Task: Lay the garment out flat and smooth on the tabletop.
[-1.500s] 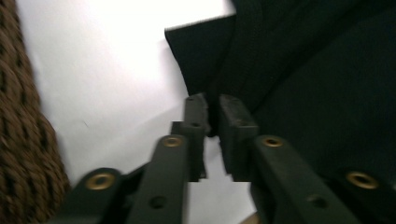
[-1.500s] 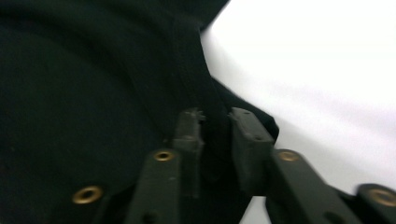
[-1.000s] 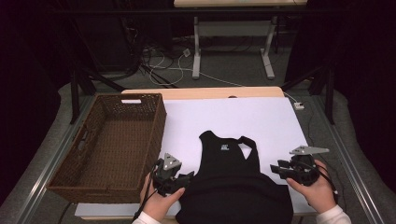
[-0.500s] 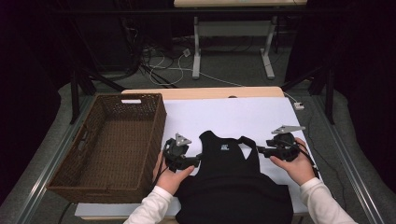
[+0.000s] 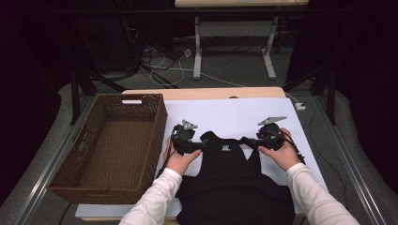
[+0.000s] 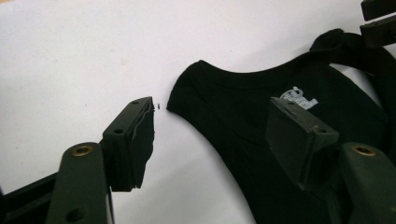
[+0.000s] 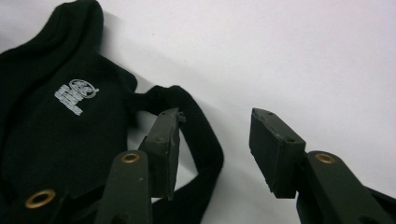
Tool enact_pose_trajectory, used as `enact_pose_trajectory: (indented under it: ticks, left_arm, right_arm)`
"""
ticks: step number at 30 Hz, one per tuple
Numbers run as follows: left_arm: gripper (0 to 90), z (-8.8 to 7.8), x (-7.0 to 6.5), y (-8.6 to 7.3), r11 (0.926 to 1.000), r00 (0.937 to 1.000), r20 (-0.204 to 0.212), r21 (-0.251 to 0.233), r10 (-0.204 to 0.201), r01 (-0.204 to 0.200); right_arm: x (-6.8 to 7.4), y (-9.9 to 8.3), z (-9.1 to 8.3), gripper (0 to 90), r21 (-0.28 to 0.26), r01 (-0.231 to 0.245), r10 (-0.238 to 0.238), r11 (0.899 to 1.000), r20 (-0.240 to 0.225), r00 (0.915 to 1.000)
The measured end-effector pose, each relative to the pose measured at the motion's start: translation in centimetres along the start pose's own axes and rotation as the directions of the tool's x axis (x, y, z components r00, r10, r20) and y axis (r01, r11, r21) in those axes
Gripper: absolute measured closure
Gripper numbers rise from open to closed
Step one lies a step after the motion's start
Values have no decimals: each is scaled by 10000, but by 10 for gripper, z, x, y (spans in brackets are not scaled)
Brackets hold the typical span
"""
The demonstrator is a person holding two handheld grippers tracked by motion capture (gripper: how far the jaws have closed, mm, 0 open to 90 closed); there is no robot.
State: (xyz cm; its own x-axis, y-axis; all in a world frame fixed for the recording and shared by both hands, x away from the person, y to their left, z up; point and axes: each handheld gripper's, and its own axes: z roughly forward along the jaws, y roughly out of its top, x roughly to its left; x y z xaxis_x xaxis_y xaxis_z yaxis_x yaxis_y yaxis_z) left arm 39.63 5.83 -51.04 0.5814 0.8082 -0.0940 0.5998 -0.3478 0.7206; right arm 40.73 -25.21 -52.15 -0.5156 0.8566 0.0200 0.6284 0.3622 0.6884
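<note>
On the white tabletop (image 5: pixel 234 117), a wicker basket (image 5: pixel 112 145) adjoins the black garment (image 5: pixel 230 178).

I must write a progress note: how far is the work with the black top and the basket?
Done: the black tank top lies flat on the white table. In hand: the left tool and right tool, jaws open, reach its shoulder straps without gripping. Left: probably folding; the wicker basket holds nothing.

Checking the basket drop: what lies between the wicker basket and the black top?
In the high view, the left claw and a strip of white table.
</note>
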Motion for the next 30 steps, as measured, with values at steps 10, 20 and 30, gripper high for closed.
enact_pose_trajectory:
  ticks: [10, 20, 30]
  left_arm:
    - [348, 23, 19, 7, 9994, 9990, -441, 356, -4, 19]
    - [370, 39, 28, 8, 9992, 9976, -690, 403, 91, -63]
    - [414, 54, 27, 13, 9981, 9982, -558, 580, 239, -206]
  right_arm:
    - [5, -2, 7, 632, 402, 318, -320, 9987, 44, 9995]
    - [13, -7, -6, 686, 96, 617, -619, 9980, 164, 9979]
    - [11, -6, 4, 624, -51, 794, -794, 9968, -30, 9968]
